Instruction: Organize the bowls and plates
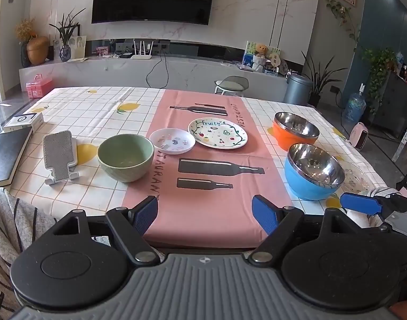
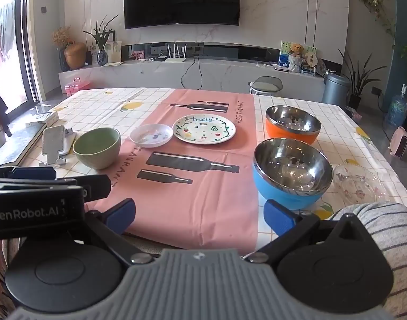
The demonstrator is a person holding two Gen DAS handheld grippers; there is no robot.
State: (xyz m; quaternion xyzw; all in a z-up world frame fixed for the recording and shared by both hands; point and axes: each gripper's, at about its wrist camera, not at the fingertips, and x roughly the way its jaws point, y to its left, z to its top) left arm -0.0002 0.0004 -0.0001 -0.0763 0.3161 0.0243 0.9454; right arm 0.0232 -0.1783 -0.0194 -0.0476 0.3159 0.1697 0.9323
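On the table stand a green bowl (image 1: 125,158) (image 2: 97,151), a small white dish (image 1: 172,141) (image 2: 151,135), a "Fruity" plate (image 1: 217,133) (image 2: 204,128), an orange steel-lined bowl (image 1: 295,130) (image 2: 292,124), a blue steel-lined bowl (image 1: 314,171) (image 2: 292,172) and a clear glass dish (image 2: 359,184) (image 1: 359,180). My left gripper (image 1: 206,214) hangs open over the near table edge, nothing between its fingers. My right gripper (image 2: 200,214) is open too, its right finger (image 2: 278,217) just short of the blue bowl. All dishes lie apart from both grippers.
A grey phone stand (image 1: 59,157) (image 2: 53,144) sits left of the green bowl, with a dark book (image 1: 5,154) and a white box (image 1: 23,121) at the left edge. A person's striped sleeve (image 2: 384,229) is at the lower right. A stool (image 1: 231,84) stands beyond the table.
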